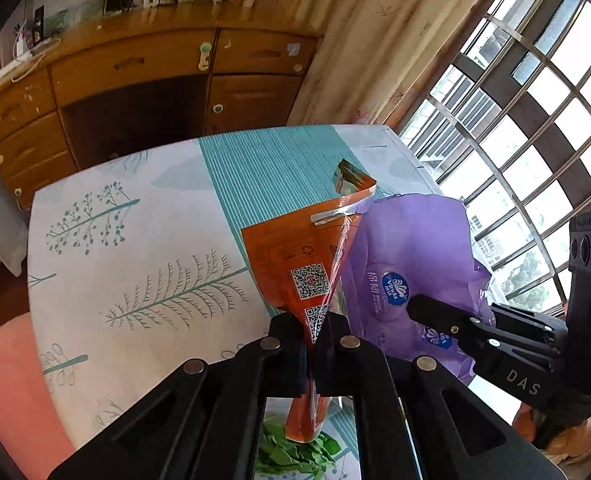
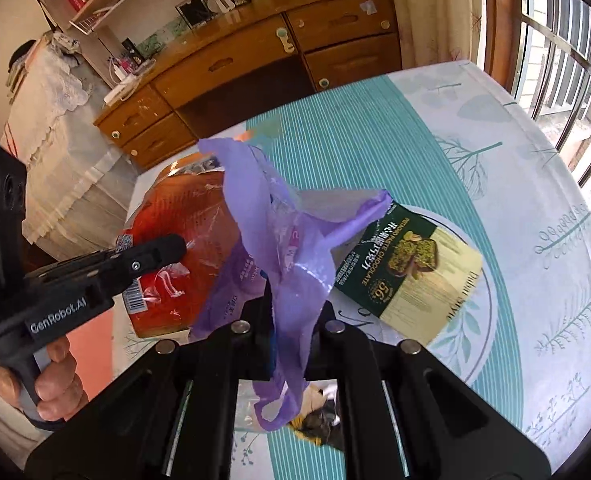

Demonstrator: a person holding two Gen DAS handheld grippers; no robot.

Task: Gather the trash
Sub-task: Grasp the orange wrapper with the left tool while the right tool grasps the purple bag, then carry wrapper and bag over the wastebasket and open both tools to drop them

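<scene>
My left gripper (image 1: 314,322) is shut on an orange snack wrapper (image 1: 295,256) with QR codes, held above the table; the wrapper also shows in the right wrist view (image 2: 183,240). My right gripper (image 2: 288,312) is shut on a purple plastic tissue bag (image 2: 279,240), held up just right of the orange wrapper; the bag also shows in the left wrist view (image 1: 411,256). A green and cream chocolate wrapper (image 2: 411,268) lies flat on the table to the right of the purple bag. The right gripper (image 1: 415,306) appears from the right in the left wrist view.
The table (image 2: 435,136) has a white and teal leaf-pattern cloth. A crumpled green wrapper (image 1: 291,452) lies below my left gripper. A wooden desk with drawers (image 1: 143,80) stands behind the table. A barred window (image 1: 535,120) is on the right.
</scene>
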